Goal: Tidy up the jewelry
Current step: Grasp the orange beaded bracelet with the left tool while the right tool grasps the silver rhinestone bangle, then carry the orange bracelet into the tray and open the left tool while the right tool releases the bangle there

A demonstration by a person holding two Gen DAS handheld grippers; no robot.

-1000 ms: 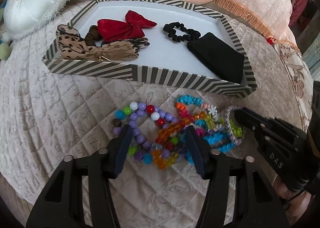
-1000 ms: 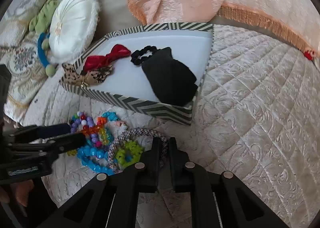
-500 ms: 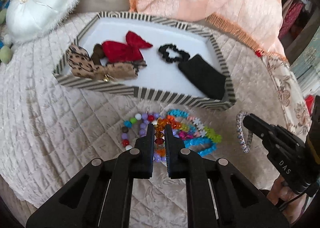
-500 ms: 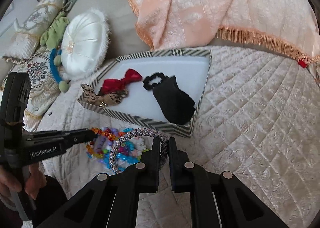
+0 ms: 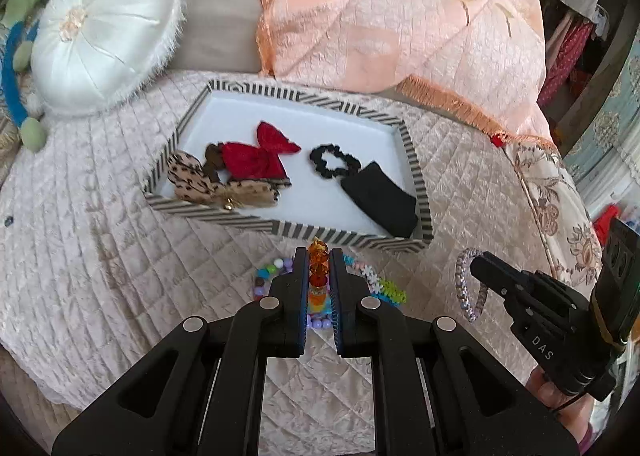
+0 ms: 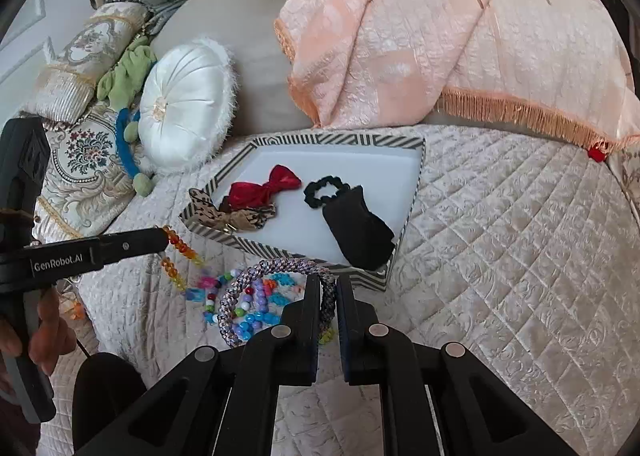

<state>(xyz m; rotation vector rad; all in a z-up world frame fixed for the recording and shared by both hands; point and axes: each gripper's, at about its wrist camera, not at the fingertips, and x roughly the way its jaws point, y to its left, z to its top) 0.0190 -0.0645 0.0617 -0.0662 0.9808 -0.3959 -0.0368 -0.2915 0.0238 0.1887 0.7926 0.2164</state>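
Left gripper: jaws narrow, clamped on the amber bead bracelet, held above the quilted bedspread just off the tray's near edge.
Right gripper: jaws narrow, pinching the braided lilac bracelet, whose loop hangs out to the left of the fingers, clear of the bedspread.
Striped tray: sits near the middle of the bedspread; inside lie a red bow and a leopard-print bow by its left edge, a black scrunchie toward the centre, and a black pouch in its near right corner.
Loose bead bracelets: a mixed-colour heap on the bedspread, just in front of the tray's near edge.
Left wrist view only: the amber beads stacked in a column between the fingers; the lilac bracelet seen edge-on at the other gripper's tip.
Right wrist view only: the amber strand dangling free from the left gripper's tip, its lower end blurred; the lilac bracelet as a full ring; a patterned bolster behind the white round cushion.
Both views: a peach fringed throw past the tray's far edge.
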